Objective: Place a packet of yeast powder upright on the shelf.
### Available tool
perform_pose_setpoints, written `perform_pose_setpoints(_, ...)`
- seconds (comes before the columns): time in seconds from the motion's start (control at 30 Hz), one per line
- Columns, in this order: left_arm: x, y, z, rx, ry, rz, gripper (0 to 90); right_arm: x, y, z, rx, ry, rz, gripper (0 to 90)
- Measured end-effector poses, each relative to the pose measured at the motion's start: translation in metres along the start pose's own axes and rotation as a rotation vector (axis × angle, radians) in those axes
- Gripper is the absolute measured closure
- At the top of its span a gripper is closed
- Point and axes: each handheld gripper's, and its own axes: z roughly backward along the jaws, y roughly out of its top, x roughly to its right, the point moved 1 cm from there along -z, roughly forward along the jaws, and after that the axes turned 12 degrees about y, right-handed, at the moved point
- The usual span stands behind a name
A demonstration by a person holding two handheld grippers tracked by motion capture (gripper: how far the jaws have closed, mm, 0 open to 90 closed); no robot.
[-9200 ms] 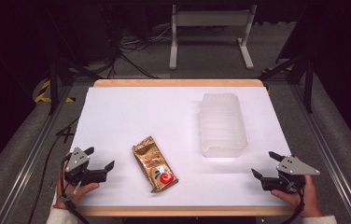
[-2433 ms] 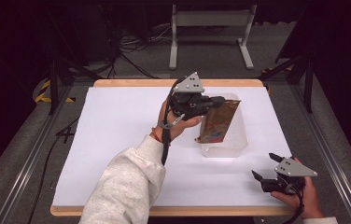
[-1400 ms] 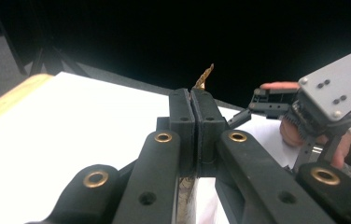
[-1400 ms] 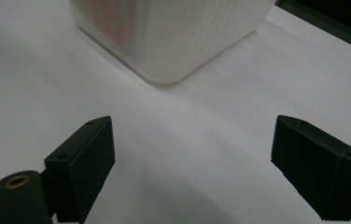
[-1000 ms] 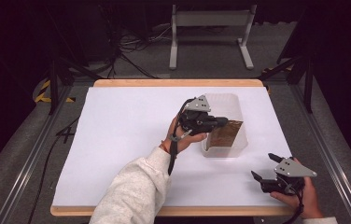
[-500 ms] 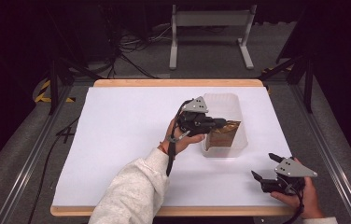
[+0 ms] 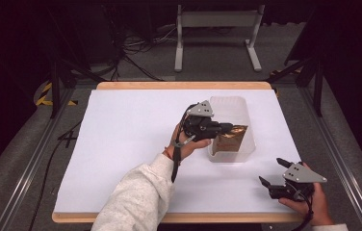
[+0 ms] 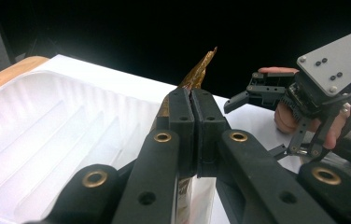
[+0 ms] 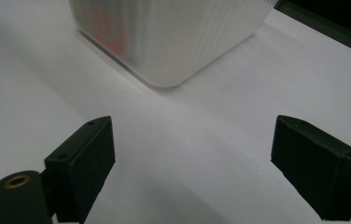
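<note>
Currently the left tongs (image 7: 227,128) are pinching the snack packet (image 7: 231,137) tight over the plastic tub (image 7: 232,103), risking tipping it if released crookedly.

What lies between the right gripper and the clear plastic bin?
Nothing: between the right gripper and the bin is bare white table cover, shown in the right gripper view.

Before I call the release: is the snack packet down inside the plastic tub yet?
Partly in. The packet stands on edge in the tub, its top above the rim, left gripper shut on it.
</note>
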Motion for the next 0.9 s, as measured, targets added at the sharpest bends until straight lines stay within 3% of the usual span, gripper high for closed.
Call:
perform_pose_setpoints(0.2, 0.001, 0.001, 0.0, -0.002, 0.003, 0.008, 87.6, 0.0, 0.0, 0.0, 0.0, 0.001, 0.0, 14.2)
perform_pose_setpoints(0.47, 0.009, 0.005, 0.003, -0.023, 0.02, -0.051, 86.9, 0.0, 0.0, 0.0, 0.0, 0.0, 0.001, 14.2)
perform_pose_setpoints(0.77, 0.01, 0.005, 0.004, -0.032, 0.037, -0.062, 86.8, 0.0, 0.0, 0.0, 0.001, 0.001, -0.001, 14.1)
perform_pose_setpoints(0.9, 0.013, 0.007, 0.005, -0.052, 0.054, -0.097, 86.2, 0.0, 0.0, 0.0, 0.002, 0.002, -0.002, 14.2)
